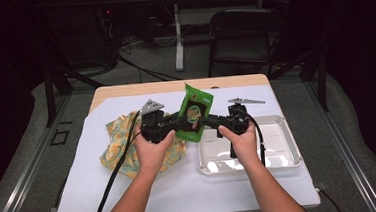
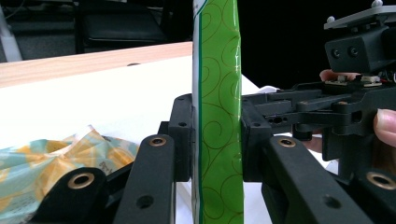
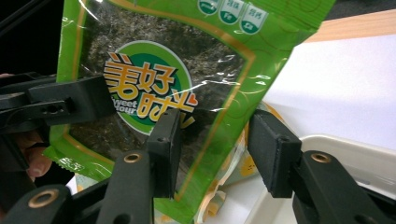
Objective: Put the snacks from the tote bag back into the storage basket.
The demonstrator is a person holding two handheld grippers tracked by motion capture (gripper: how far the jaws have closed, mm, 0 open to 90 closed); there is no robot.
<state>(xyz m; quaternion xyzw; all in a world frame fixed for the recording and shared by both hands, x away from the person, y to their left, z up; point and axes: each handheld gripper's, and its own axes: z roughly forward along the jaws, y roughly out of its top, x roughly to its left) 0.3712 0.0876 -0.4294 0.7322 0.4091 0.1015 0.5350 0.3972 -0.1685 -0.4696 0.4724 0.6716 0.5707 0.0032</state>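
A green seaweed snack packet point(image 1: 194, 113) with a round logo is held upright above the white table sheet. My left gripper point(image 1: 179, 120) comes in from the left and is shut on it; in the left gripper view both pads press the packet point(image 2: 217, 93) edge-on at my left gripper point(image 2: 217, 142). My right gripper point(image 1: 212, 119) faces it from the right. In the right gripper view the packet point(image 3: 154, 79) has its right edge between the jaws of my right gripper point(image 3: 219, 140), which stand apart; the right pad is off the packet.
A yellow patterned snack bag point(image 1: 121, 141) lies on the sheet under the left hand. A white tray point(image 1: 289, 149) sits at the right, below the right hand. A bare wooden strip point(image 1: 125, 90) runs along the table's far edge, with a dark chair point(image 1: 241, 32) beyond.
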